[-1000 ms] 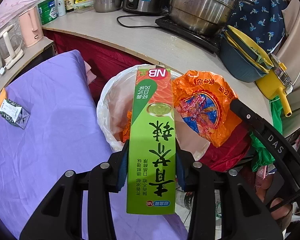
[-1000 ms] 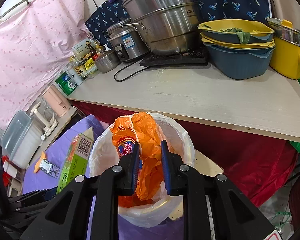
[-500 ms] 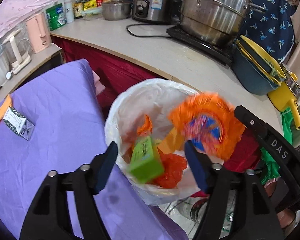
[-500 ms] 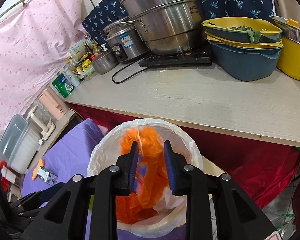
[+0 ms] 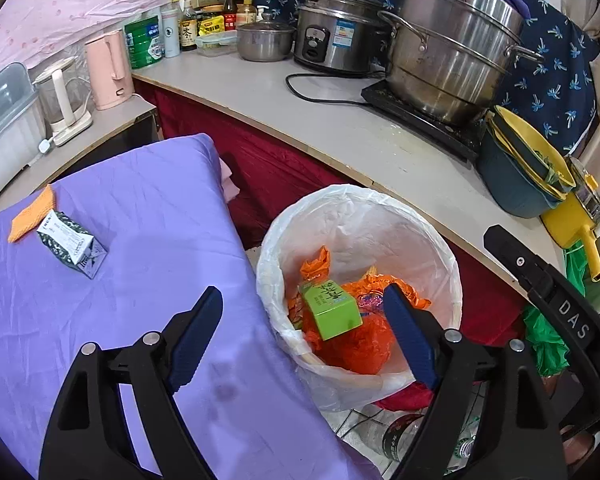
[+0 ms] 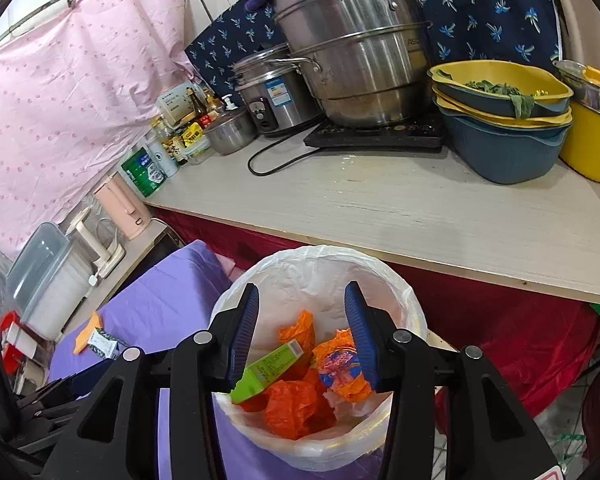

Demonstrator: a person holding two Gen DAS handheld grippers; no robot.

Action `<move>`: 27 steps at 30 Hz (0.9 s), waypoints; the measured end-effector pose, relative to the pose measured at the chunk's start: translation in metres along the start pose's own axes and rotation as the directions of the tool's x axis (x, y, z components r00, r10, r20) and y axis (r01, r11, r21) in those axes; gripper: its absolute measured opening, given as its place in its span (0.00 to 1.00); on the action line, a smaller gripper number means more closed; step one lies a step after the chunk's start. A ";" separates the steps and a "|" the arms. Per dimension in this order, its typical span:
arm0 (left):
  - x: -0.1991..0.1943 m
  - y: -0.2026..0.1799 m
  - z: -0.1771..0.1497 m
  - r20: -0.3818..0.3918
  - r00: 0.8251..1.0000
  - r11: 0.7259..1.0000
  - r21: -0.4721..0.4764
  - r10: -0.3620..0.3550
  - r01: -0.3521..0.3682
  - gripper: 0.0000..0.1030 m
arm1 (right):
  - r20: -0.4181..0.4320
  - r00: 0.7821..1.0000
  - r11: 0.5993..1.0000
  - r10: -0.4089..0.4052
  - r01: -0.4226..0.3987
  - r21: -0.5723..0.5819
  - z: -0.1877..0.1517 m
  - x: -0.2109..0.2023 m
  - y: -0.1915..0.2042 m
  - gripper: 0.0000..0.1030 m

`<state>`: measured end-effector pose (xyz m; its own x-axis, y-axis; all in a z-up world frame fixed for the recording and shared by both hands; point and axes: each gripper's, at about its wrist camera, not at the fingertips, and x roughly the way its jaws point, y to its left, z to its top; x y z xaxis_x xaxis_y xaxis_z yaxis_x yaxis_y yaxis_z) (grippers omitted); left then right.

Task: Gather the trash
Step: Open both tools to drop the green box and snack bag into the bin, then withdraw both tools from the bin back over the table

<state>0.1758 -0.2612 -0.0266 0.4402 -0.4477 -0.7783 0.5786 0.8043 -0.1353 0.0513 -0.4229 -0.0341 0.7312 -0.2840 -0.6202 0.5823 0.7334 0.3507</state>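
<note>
Green box (image 5: 330, 310) and orange wrappers (image 5: 352, 344) inside the white-lined bin (image 5: 440, 248), directly below and ahead of both grippers. Left gripper (image 5: 302, 336) spread wide, holding nothing, over the near rim of the bin. Right gripper (image 6: 300, 336) likewise spread and holding nothing, centred above the bin mouth.

Step in hand, by judgement: release complete; next pickup pending.

- Remaining trash: small dark carton (image 5: 72, 246) and orange scrap (image 5: 32, 220), touching each other, on the purple tabletop (image 5: 140, 208), well ahead and to the left of the left gripper.
- Lift both grippers straight up before any sideways travel, to avoid snagging the thin liner at the rim.
- Approach the carton with the left gripper, fingers kept spread until they straddle its narrow faces.
- Close gently: carton appears light and partly crushed, likely to deform or skid on the cloth.
- Take the flat scrap separately, by an edge; cloth underneath may bunch up if pinched too low.
- Keep the right gripper clear of the bin opening for the next drop.
</note>
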 end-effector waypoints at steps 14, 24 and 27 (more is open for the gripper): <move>-0.046 0.041 -0.005 0.059 0.998 0.997 -0.067 0.034 -0.030 0.77 | 0.019 0.999 0.996 0.044 -0.042 -0.081 -0.006 -0.027 0.056 0.48; -0.077 0.094 -0.020 0.087 0.992 0.987 -0.139 0.090 -0.078 0.80 | 0.005 0.996 0.986 0.088 -0.087 -0.141 -0.024 -0.036 0.100 0.55; -0.082 0.112 -0.027 0.083 0.991 0.982 -0.165 0.104 -0.090 0.80 | -0.013 0.995 0.981 0.102 -0.103 -0.163 -0.034 -0.034 0.115 0.55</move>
<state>0.1859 -0.1238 0.0058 0.5536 -0.3920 -0.7347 0.4153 0.8947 -0.1644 0.0810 -0.3081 0.0038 0.7822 -0.2001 -0.5900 0.4386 0.8494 0.2935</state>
